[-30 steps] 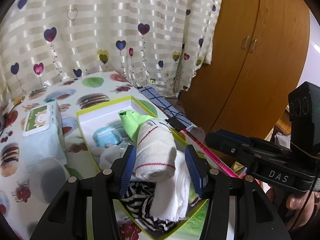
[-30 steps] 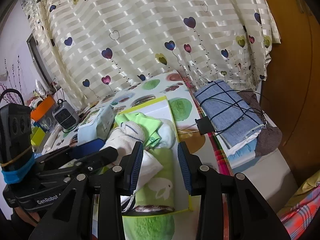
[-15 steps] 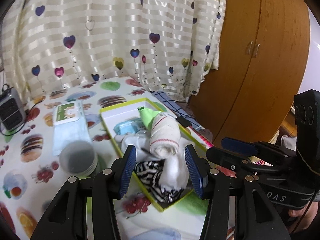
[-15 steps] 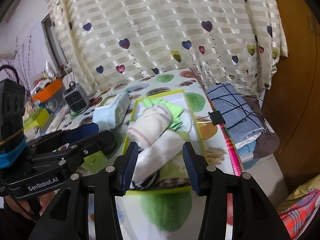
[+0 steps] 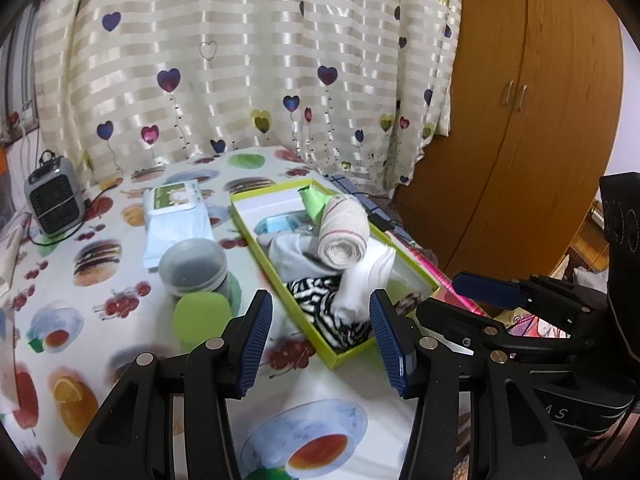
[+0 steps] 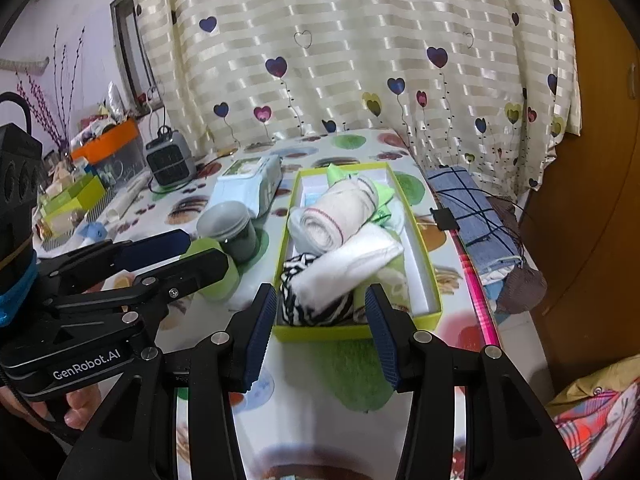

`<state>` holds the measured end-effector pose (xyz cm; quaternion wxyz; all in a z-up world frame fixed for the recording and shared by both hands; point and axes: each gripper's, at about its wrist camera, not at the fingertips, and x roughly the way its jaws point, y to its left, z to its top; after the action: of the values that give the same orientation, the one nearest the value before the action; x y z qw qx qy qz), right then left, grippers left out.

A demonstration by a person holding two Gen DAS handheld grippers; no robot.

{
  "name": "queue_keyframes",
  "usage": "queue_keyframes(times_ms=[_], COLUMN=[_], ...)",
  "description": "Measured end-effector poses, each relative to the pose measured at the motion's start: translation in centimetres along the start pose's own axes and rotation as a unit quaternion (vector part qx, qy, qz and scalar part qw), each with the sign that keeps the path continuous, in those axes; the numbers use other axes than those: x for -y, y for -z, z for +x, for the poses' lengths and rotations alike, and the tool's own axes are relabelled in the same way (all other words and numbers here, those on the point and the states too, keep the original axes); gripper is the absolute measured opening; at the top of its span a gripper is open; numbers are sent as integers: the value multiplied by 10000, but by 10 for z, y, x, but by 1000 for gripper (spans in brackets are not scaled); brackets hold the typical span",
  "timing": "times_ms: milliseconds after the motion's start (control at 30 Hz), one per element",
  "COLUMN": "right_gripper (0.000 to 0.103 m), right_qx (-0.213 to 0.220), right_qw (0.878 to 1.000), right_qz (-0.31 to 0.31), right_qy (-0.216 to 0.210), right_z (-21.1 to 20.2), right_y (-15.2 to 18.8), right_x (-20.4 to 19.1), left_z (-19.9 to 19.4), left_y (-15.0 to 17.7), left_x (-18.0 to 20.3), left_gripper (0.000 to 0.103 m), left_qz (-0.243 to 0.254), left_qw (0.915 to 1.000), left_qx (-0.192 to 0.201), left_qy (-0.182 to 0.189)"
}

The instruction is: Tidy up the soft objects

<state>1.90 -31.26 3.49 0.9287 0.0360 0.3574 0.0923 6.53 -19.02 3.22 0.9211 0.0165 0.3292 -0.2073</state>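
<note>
A: What had moved since a second earlier?

B: Both grippers had pulled back from the green box [image 5: 404, 264]. Earlier the left gripper [image 5: 320, 332] had its pads on either side of the rolled cream towel [image 5: 344, 236]; now the towel lay free on the pile and the box sat farther off, toward one o'clock in the left wrist view.

A: Any writing?

B: "GenRobot.AI" was printed on the left gripper's body as seen from the right wrist camera. On the right gripper's body, in the left wrist view, only "AS" could be read.

A: And the grippers themselves?

B: The left one was spread wide, holding nothing. The right gripper [image 6: 322, 326] was also spread and empty, its pads framing the near end of the box at twelve o'clock without touching it.

A: Where were the soft things?

B: All in the box: the towel on top, a white cloth [image 6: 352, 264] beneath it, a zebra-striped cloth [image 6: 296, 300] at the near end, and a green cloth [image 5: 314, 202] at the far end.
</note>
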Motion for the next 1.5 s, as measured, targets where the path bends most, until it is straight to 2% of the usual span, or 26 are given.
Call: queue_keyframes(times_ms=[533,1500], right_gripper=[48,48], right_qx=[-155,-199], right_qw=[9998,9997], right_qz=[-99,-94], right_qy=[58,69], right_z=[0,5], right_y=[10,14], right_x=[-10,-12], left_z=[-7,-3], left_y=[11,13], left_x=[0,-5], left_gripper=[50,50], left_qz=[57,-11], left_qw=[9997,9998], left_qx=[4,-87], left_qy=[-235,-201])
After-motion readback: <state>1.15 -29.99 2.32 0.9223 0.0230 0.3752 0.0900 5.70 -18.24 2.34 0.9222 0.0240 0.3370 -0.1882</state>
